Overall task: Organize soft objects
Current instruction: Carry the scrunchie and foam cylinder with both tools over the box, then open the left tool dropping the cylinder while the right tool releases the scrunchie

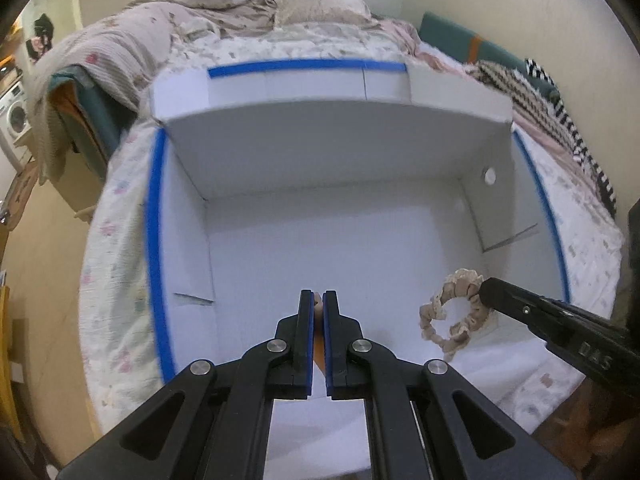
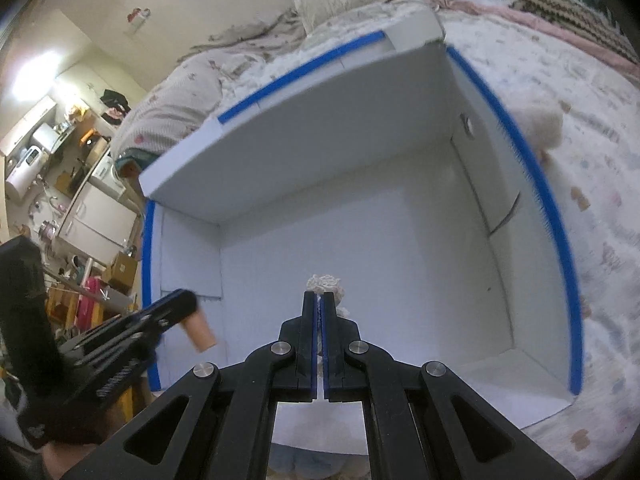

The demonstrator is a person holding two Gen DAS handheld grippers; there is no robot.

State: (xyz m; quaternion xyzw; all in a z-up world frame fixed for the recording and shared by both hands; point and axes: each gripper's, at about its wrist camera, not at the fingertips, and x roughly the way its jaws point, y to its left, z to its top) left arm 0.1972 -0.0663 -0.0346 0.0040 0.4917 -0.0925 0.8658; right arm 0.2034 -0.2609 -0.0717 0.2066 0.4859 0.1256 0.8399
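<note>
A white cardboard box (image 1: 332, 160) with blue tape on its rim lies open on the bed; it also shows in the right wrist view (image 2: 360, 152). My left gripper (image 1: 319, 300) is shut on a small peach soft piece (image 1: 318, 308) over the box's near left part; the piece shows in the right wrist view (image 2: 200, 330). My right gripper (image 2: 319, 300) is shut on a beige frilly scrunchie (image 1: 452, 316), held over the box's near right part; its top shows in the right wrist view (image 2: 326, 282).
The box lies on a floral quilt (image 2: 600, 208). A fluffy cream item (image 2: 538, 124) lies on the quilt beside the box's right wall. Rumpled bedding and a pillow (image 1: 320, 0) lie beyond the box. Striped cloth (image 1: 560, 120) lies at the right.
</note>
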